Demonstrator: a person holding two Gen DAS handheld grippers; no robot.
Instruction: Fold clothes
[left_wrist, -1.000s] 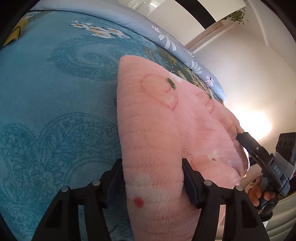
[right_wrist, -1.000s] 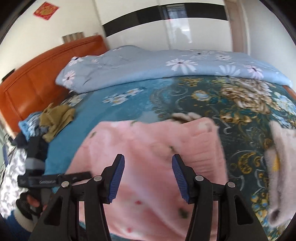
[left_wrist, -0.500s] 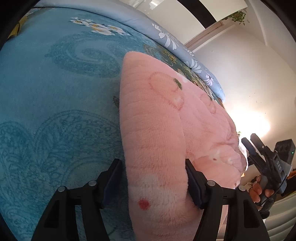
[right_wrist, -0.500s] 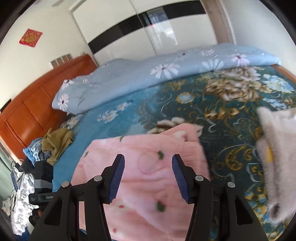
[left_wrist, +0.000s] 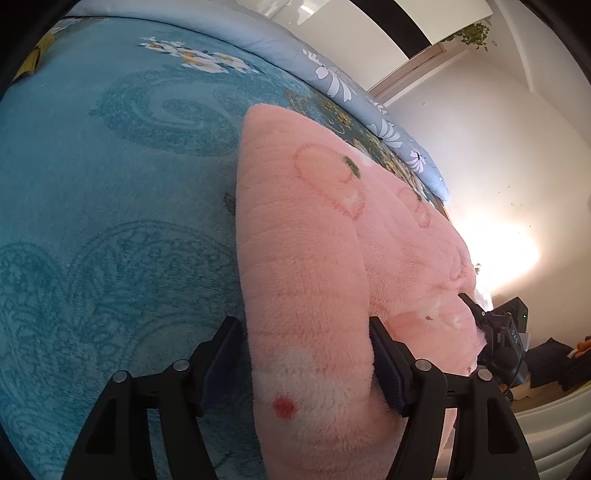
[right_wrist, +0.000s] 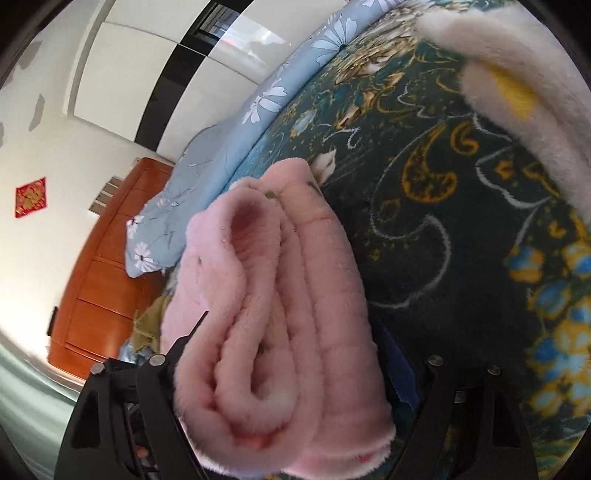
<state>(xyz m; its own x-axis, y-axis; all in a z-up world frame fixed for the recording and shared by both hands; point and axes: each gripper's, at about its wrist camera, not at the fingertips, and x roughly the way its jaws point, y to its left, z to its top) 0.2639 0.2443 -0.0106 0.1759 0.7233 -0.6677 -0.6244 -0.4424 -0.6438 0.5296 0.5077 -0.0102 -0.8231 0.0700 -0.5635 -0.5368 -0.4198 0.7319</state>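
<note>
Swinging in from its open hover a second ago, the right gripper (right_wrist: 291, 354) is now clenching the layered end of the pink fleece garment (right_wrist: 280, 314). The left gripper (left_wrist: 304, 354) is still grasping the other end on the bed (left_wrist: 110, 221), so the folded bundle is probably being readied for lifting.

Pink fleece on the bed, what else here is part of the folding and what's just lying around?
In the job:
pink fleece
left tool
right tool

Lying about:
cream fleece garment
olive cloth
blue floral duvet
</note>
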